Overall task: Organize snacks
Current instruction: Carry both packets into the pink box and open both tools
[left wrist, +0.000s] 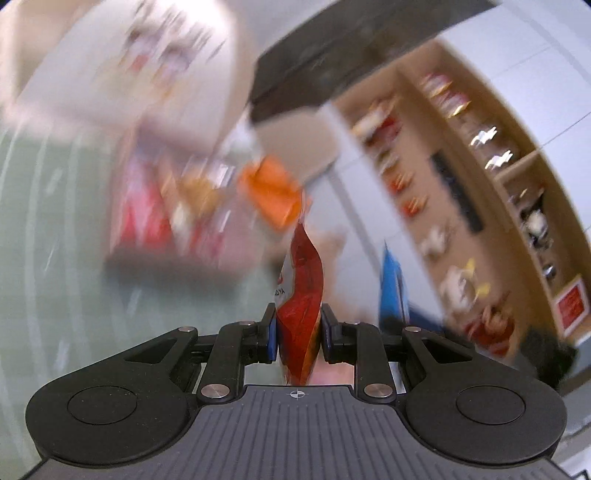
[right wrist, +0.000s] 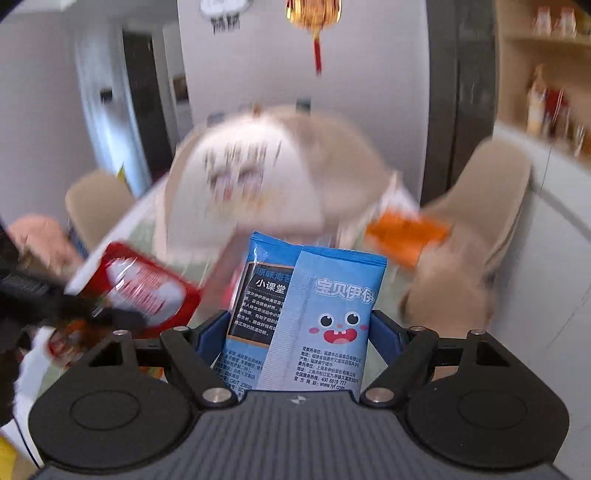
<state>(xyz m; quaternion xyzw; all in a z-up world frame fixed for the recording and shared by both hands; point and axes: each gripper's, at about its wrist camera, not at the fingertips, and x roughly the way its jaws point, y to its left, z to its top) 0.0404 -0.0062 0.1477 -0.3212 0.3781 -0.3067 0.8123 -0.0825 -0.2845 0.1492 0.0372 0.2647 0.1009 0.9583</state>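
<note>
My left gripper (left wrist: 298, 328) is shut on a red snack packet (left wrist: 301, 291), which stands edge-on between the pads and is lifted off the table. The same red packet (right wrist: 144, 288) shows at the left of the right wrist view. My right gripper (right wrist: 299, 332) is shut on a wide blue snack packet (right wrist: 306, 306) with a cartoon face, its fingers pressing on both side edges. This blue packet (left wrist: 393, 291) appears right of the left gripper. Beyond both, a blurred orange packet (right wrist: 406, 232) lies farther off.
A pale green table (left wrist: 55, 258) carries a blurred pile of red and white packets (left wrist: 166, 214) and a large white bag (right wrist: 251, 181). Wooden shelves (left wrist: 461, 166) with snacks stand to the right. Beige chairs (right wrist: 480, 221) flank the table. A red lantern (right wrist: 314, 14) hangs above.
</note>
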